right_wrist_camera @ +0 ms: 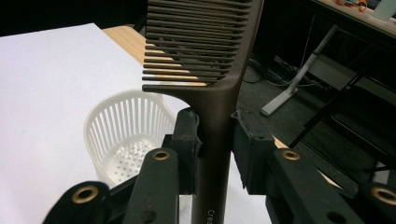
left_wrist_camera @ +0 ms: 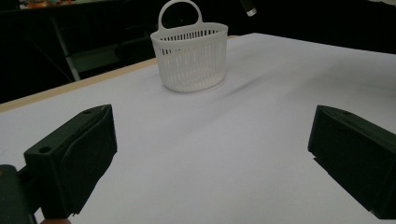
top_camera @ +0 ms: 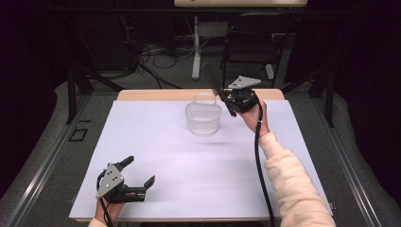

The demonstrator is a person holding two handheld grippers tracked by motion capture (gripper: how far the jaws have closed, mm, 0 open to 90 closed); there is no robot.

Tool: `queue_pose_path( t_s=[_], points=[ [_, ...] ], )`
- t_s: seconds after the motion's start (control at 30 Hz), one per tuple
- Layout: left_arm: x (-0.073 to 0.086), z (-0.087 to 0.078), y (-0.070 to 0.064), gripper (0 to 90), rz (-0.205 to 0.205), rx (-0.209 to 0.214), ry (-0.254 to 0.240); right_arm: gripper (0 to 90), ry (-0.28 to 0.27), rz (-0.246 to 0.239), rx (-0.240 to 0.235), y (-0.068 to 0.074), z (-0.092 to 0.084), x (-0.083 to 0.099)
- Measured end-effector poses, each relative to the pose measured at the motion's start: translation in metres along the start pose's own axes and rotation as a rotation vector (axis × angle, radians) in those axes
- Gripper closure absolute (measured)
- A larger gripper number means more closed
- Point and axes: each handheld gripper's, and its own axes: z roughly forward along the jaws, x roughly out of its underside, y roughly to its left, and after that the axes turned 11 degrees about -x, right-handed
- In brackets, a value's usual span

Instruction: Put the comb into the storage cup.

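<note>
Black jaws of the right hand-held gripper [right_wrist_camera: 215, 149] are clamped on the handle of a dark brown comb [right_wrist_camera: 205, 56], whose toothed end stands up past the jaw tips; in the high view this hand-held gripper [top_camera: 226, 100] is raised over the far edge of the tabletop [top_camera: 156, 156]. Just beside and below it, on its left in that view, sits a white slotted basket [top_camera: 203, 118] with a loop handle, upright and, as far as its inside shows, with nothing in it. The step in hand looks like carrying the comb to the basket, with the drop not yet made. The next move would call for bringing the comb over the basket's mouth, tipping it so one end points down, and only then loosening the grip. Well apart, near the person's edge, the left hand-held gripper [top_camera: 139, 175] rests with jaws wide and nothing between them, facing the basket [left_wrist_camera: 190, 58].
</note>
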Motion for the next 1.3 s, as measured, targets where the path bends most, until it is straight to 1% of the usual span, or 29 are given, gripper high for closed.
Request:
queue_pose_path(
  t_s=[0.7,1.3],
  points=[
    [-0.0002,-0.0002,-0.0001,1.3,0.001,-0.002,-0.001,72.1,-0.029,-0.004,0.010,0.0009,0.0034,-0.0021],
    [-0.0001,-0.0004,-0.0003,1.4,0.001,-0.001,0.000,72.1,-0.047,-0.013,0.008,0.0057,0.0081,-0.0049]
  ],
)
